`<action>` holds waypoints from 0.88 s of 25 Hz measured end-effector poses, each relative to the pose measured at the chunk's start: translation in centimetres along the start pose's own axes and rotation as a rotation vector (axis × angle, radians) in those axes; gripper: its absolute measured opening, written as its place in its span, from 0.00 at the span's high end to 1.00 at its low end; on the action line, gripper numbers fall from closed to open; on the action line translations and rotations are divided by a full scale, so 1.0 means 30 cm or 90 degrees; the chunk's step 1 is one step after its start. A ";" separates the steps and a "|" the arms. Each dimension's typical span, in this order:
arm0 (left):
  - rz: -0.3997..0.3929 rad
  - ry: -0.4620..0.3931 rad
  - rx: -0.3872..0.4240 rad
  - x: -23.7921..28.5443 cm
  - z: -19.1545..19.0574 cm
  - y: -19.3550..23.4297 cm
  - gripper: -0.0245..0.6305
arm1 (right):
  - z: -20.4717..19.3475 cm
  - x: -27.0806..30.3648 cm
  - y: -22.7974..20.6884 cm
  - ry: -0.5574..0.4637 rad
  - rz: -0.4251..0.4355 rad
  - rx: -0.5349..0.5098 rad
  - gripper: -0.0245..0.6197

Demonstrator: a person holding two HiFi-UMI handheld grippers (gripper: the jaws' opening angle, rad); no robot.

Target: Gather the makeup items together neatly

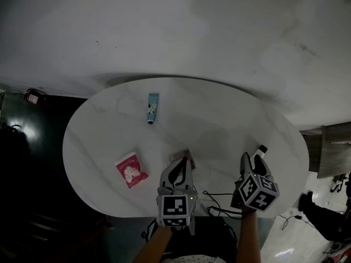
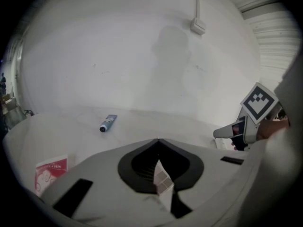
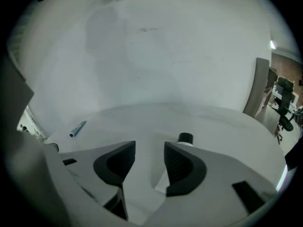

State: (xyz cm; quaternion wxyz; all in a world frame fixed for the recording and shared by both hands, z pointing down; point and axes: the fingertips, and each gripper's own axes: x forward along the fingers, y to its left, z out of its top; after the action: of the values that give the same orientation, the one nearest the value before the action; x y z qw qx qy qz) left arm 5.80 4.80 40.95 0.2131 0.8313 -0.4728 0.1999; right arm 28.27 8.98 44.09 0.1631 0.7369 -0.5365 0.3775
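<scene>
On the white oval table a blue tube lies toward the back and a red packet sits at the front left. My left gripper is shut on a thin card of pinkish-beige squares, held upright between its pads. The blue tube and the red packet lie ahead of it to the left. My right gripper stands open near the table's front right. A white bottle with a black cap lies against its right finger, and the left pad is off it.
Black cables trail over the table's front edge between my arms. Dark floor lies to the left, and a grey cabinet stands to the right. A white wall rises behind the table.
</scene>
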 end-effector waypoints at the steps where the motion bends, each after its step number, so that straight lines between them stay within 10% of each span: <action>1: 0.001 -0.001 0.001 0.008 0.004 -0.017 0.94 | 0.004 0.001 -0.027 0.000 -0.009 0.002 0.63; 22: 0.000 0.014 0.025 0.103 0.008 -0.213 0.94 | -0.065 0.106 -0.218 0.084 -0.079 0.027 0.59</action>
State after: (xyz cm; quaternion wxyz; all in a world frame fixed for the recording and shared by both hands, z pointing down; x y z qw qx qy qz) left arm 12.87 5.47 41.35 0.2017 0.8333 -0.4661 0.2182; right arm 33.94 10.54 48.79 0.2056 0.7458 -0.4696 0.4254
